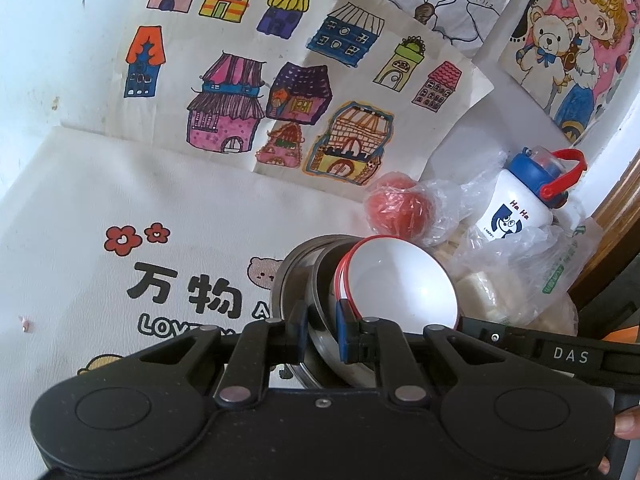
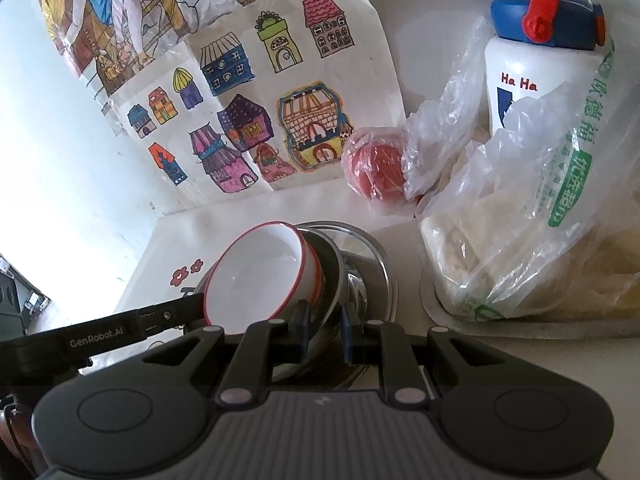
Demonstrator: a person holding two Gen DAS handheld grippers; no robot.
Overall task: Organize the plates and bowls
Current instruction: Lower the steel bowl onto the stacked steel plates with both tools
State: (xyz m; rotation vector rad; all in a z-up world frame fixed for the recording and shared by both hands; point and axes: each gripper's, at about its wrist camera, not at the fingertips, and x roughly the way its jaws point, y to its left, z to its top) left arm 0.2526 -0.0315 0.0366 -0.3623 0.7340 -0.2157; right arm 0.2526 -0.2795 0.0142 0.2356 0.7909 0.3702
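A stack of dishes sits on the table: white bowls with red rims (image 1: 400,280) nested inside steel bowls (image 1: 304,272) on a steel plate. My left gripper (image 1: 322,328) is shut on the near rim of the steel bowls. In the right wrist view the same white bowls (image 2: 260,272) tilt left inside the steel bowls (image 2: 336,268), over the steel plate (image 2: 380,276). My right gripper (image 2: 325,330) is shut on the steel bowls' rim from the opposite side. Each gripper's body shows at the edge of the other view.
A white tablecloth (image 1: 100,200) with printed flowers and letters covers the table. A wrapped red ball (image 1: 400,208), a white bottle with a blue lid (image 1: 520,204) and plastic bags of food (image 2: 520,220) stand close behind the stack. Children's drawings (image 1: 280,80) hang on the wall.
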